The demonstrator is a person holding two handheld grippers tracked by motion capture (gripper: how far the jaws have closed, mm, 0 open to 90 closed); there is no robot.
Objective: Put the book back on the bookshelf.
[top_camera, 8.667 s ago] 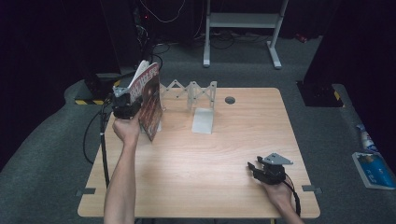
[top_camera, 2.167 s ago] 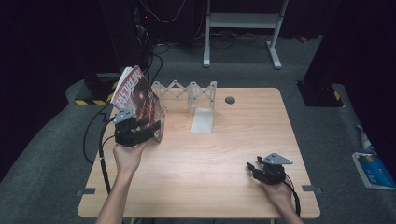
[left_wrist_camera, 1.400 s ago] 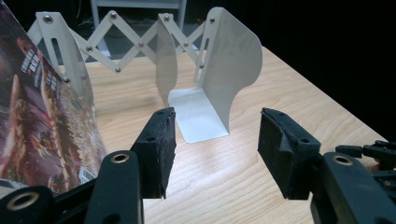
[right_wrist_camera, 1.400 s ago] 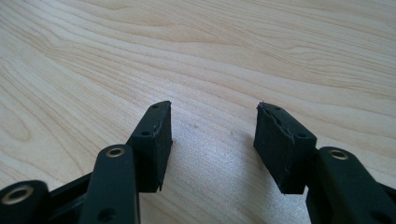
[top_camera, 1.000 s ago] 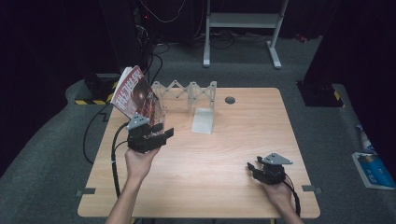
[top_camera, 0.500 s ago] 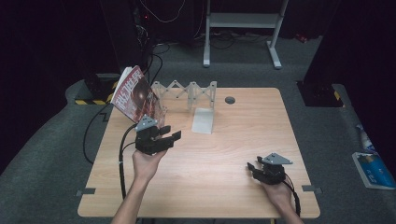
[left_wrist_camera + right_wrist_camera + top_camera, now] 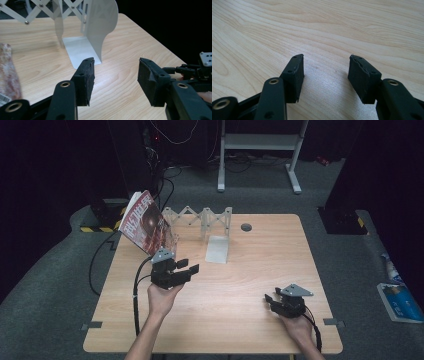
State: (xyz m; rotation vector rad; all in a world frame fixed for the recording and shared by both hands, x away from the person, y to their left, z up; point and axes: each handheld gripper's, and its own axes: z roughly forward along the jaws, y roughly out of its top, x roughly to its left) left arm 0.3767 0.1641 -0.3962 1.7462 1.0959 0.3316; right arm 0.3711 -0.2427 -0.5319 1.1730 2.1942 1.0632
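Now my left gripper (image 7: 186,268) empty, jaws spread, left of centre in high view. Magazine (image 7: 146,222) leans in rack (image 7: 200,216) at upper left, behind and left of it. Right gripper (image 7: 274,303) spread, empty, lower right, much farther off.

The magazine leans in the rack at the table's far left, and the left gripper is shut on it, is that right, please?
Not quite. The magazine does lean in the rack at the table's far left, but the left gripper is open and apart from it; the high view and the left gripper view show its jaws spread with nothing between them.
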